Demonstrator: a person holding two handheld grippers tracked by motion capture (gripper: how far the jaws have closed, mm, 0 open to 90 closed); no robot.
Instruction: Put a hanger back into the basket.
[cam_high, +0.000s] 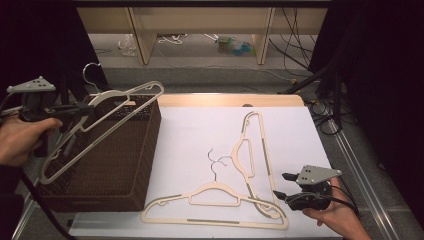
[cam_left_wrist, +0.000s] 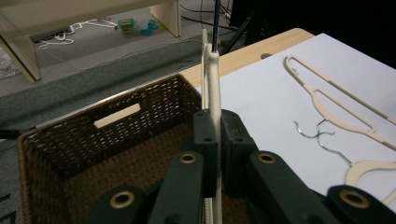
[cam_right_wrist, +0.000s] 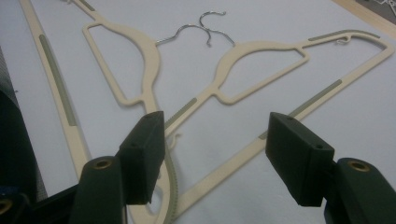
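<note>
My left gripper (cam_high: 85, 111) is shut on a cream plastic hanger (cam_high: 114, 93), which hangs tilted above an open brown wicker basket (cam_high: 125, 165) at the table's left. In the left gripper view the jaws (cam_left_wrist: 215, 135) pinch the hanger's thin bar (cam_left_wrist: 214, 79) edge-on over the basket (cam_left_wrist: 70, 140). Two more cream hangers lie on the white sheet, overlapping at one corner: one near the front edge (cam_high: 215, 200), one running away from me (cam_high: 252, 150). My right gripper (cam_high: 280, 185) stands open just right of that overlap, and its jaws (cam_right_wrist: 215, 154) bracket the crossing bars without touching them (cam_right_wrist: 144, 60) (cam_right_wrist: 261, 51).
A white sheet (cam_high: 200, 130) covers the wooden table (cam_high: 225, 100) right of the basket. Beyond the far edge are pale shelf legs (cam_high: 142, 35), floor cables and small clutter. Dark curtains flank both sides.
</note>
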